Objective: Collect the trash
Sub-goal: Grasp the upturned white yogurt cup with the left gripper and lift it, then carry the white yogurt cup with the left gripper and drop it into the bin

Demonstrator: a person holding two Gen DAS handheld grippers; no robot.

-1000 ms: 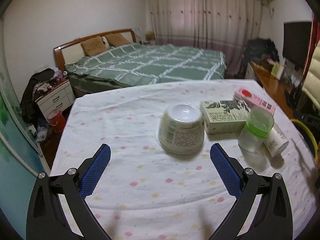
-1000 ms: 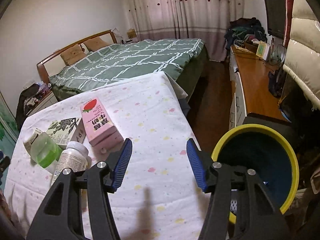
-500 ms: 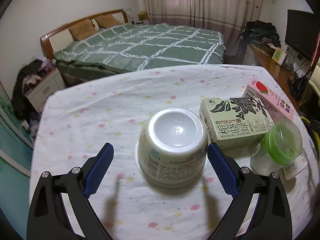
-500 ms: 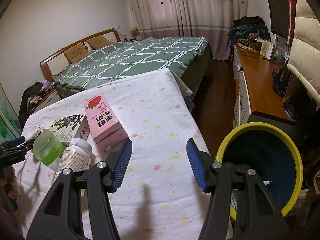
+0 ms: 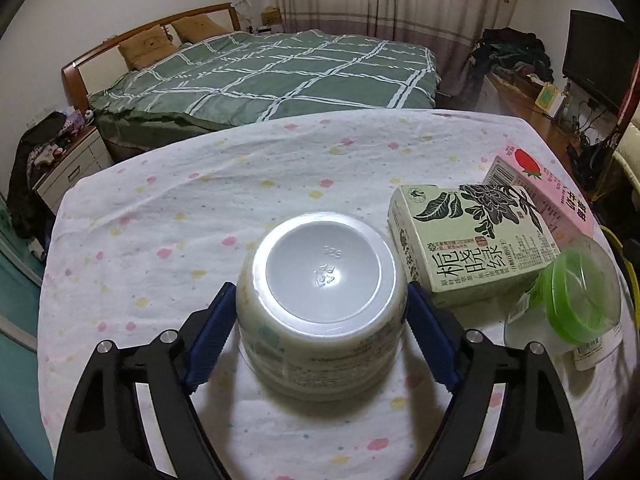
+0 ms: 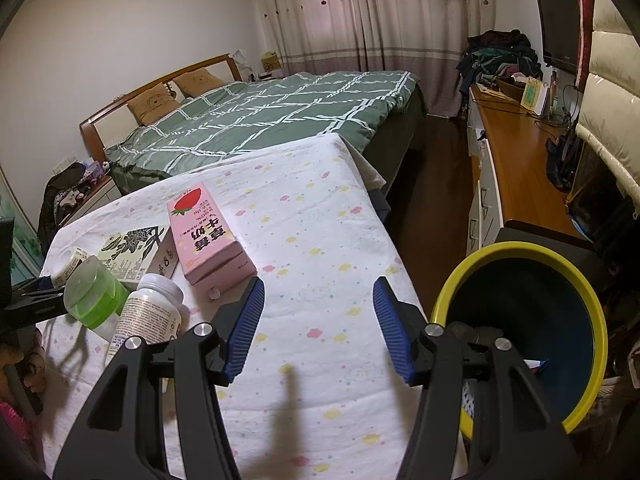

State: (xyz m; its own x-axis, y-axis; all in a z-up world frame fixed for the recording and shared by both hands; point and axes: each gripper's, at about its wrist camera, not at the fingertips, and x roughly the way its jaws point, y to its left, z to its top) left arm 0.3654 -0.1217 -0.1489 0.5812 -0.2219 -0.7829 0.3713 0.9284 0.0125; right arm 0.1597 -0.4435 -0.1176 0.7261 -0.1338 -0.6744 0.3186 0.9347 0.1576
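Bedroom behind, spotted surface (image 5: pixel 168 216) in front: the upturned bowl (image 5: pixel 322 304) sits squarely between the left claw (image 5: pixel 320 340) pads, which are closing and look to touch its sides. Right claw (image 6: pixel 320 328) hangs apart, empty, nearer the yellow-rimmed bin (image 6: pixel 592 320).

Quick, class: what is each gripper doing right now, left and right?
Left gripper: jaws closing around the upturned bowl, blue pads at its sides.
Right gripper: open, holding nothing, above the table.
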